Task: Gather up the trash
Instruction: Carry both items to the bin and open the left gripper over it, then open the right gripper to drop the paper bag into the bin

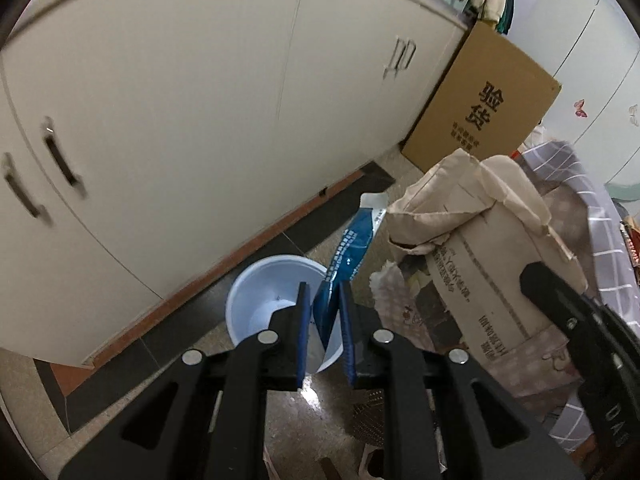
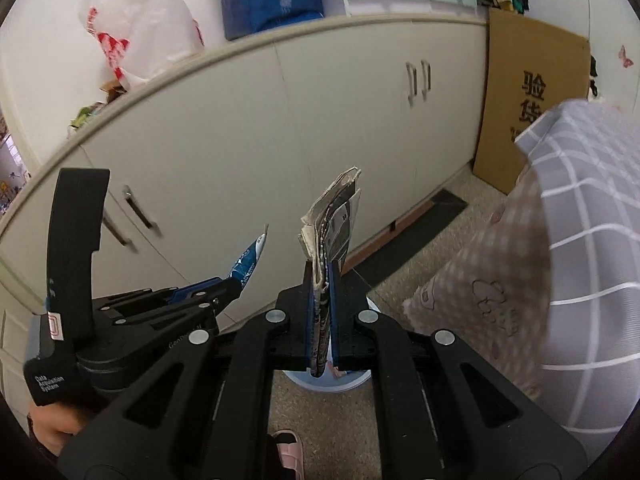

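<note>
My left gripper (image 1: 325, 294) is shut on a blue and white plastic wrapper (image 1: 354, 246) and holds it over a pale blue plastic bin (image 1: 260, 300) on the floor. My right gripper (image 2: 322, 276) is shut on a flattened, torn cardboard box (image 2: 334, 220) that sticks up between the fingers. The same box shows large at the right of the left wrist view (image 1: 480, 248). The left gripper with the wrapper (image 2: 248, 262) shows at the left of the right wrist view. The bin's rim (image 2: 328, 386) shows below my right fingers.
Cream cabinet doors (image 1: 200, 120) run along the back. A flat brown carton (image 1: 480, 108) leans at the cabinet's end. A grey checked cloth (image 2: 580, 240) covers something at the right. A white plastic bag (image 2: 136, 28) and a blue bag (image 2: 272, 0) lie on the cabinet top.
</note>
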The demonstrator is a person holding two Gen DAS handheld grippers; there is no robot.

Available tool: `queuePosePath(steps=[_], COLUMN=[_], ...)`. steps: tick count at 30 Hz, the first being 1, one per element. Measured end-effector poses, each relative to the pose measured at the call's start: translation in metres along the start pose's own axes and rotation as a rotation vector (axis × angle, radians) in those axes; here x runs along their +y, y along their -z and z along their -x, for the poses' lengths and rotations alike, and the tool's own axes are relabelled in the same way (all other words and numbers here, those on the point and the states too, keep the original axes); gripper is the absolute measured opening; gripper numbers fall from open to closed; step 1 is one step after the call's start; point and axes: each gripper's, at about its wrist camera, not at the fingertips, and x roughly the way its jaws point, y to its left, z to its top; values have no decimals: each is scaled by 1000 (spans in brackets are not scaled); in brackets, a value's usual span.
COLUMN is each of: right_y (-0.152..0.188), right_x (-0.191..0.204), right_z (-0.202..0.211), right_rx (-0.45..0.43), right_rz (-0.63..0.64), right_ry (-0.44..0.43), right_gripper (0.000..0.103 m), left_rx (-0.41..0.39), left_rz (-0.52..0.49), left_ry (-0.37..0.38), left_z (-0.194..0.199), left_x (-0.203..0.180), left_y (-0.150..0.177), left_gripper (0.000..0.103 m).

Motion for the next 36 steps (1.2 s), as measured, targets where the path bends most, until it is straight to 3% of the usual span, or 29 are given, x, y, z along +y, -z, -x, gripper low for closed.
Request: queuePosePath(steps=[2,3,4,19,27,29,31,36], right_y=[1,2,2,11,5,4,4,6], right_x=[-5,-7,-10,5,19,17,17,18], right_z=[-10,-12,-16,-52,-66,-69,-74,-63], right_rx=[6,9,13,73,32,15,14,-6], right_rz=[-9,-13,-19,-7,-8,-20,-26,-24], right_ry=[21,26,31,-1,-43,-52,-39,-17], right_gripper=[6,6,6,6,7,14,52,54], left_rx=[5,3,1,-43,-87,-96,-101,-108], left_rz=[11,10,8,20,56,61,64,67], left_ry=[-8,-26,-44,-177,-229,-249,-259,-254], left_z=[-11,-16,-19,-17,-4,-1,2,11], left_x=[2,3,5,24,34,37,40,41], left_y=[-4,-6,-6,4,0,-1,0,1], left_gripper=[32,50,58,71,75,75,76,76])
